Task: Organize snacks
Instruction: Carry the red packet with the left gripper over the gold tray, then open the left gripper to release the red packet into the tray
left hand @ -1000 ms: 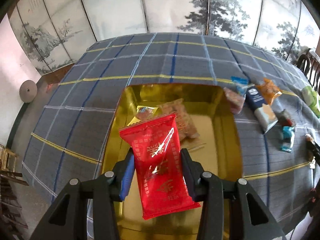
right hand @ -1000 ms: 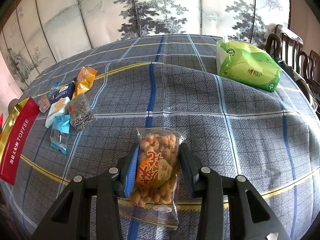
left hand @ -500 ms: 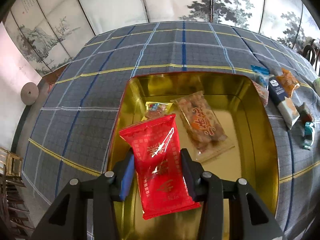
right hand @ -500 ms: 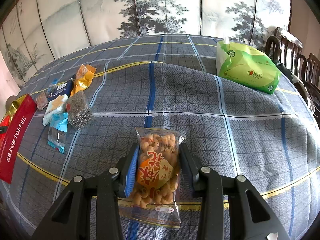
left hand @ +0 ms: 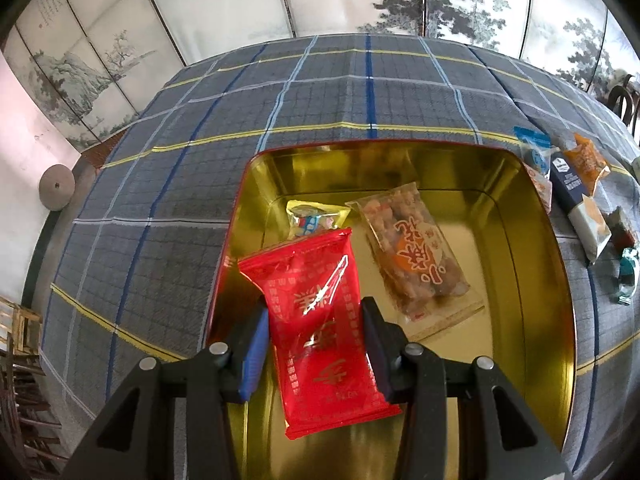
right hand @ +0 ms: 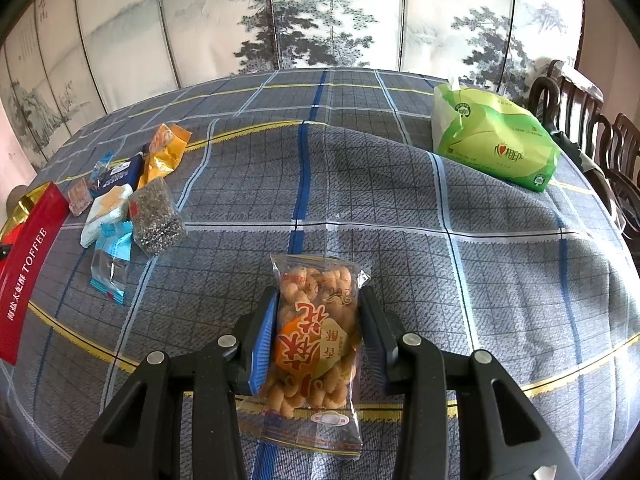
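My left claw (left hand: 316,344) is clamped on a red snack packet (left hand: 320,320), pads pressing its two long edges, the packet's long axis running straight out ahead of the claw. It hangs above the near-left part of the open gold toffee tin (left hand: 532,280) — the tin floor lies directly below and ahead, so the drop I judge to be next is almost straight down. Two packets already lie inside: a twist-snack bag (left hand: 416,252) slanting across the middle and a small yellow candy packet (left hand: 314,216) near the far-left wall, its near end hidden behind my red packet. The free floor is to the near left and the right.

My right claw (right hand: 316,344) is closed on another twist-snack bag (right hand: 316,344), also held lengthwise, above the plaid counter (right hand: 480,264). From there the tin's red side (right hand: 28,264) shows at the far left, well apart — so the left claw is much the nearer. Loose snacks (right hand: 156,216) lie between that claw and the tin; a green tissue pack (right hand: 496,140) sits far right.
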A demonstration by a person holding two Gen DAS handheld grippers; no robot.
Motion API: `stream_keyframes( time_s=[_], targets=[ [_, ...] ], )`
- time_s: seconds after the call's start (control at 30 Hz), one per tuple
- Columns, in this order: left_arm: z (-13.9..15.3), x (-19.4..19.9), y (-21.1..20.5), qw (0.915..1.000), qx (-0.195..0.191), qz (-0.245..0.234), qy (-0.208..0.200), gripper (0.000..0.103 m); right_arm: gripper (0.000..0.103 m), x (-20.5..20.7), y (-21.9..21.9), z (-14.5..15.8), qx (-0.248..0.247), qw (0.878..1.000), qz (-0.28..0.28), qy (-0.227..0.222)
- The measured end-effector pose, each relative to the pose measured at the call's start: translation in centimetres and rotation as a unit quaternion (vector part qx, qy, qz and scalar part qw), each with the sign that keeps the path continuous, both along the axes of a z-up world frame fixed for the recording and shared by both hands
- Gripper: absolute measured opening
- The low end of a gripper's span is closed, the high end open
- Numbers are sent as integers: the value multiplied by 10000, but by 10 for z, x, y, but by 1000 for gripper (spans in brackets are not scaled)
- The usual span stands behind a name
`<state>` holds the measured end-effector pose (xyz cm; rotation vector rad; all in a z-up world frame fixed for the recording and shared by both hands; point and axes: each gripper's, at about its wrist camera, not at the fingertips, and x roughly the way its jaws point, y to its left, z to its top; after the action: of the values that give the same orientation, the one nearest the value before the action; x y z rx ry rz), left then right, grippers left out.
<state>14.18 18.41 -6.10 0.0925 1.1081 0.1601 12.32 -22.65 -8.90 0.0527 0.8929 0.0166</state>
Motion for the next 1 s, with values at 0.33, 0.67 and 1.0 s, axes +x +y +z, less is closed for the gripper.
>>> stream_keyframes(
  time_s=[0.33,0.67,1.0],
  targets=[
    [-1,5,3,9999,-81,33,101,45,37,1,8,0,-34,10000,-4,6],
    [-3,10,6,9998,-141,53,147,46,37,2,13,-1,-59,10000,-7,10],
    [0,11,8,9999,-140,42,80,50,37,3,18,-1,-85,10000,-10,14]
  ],
)
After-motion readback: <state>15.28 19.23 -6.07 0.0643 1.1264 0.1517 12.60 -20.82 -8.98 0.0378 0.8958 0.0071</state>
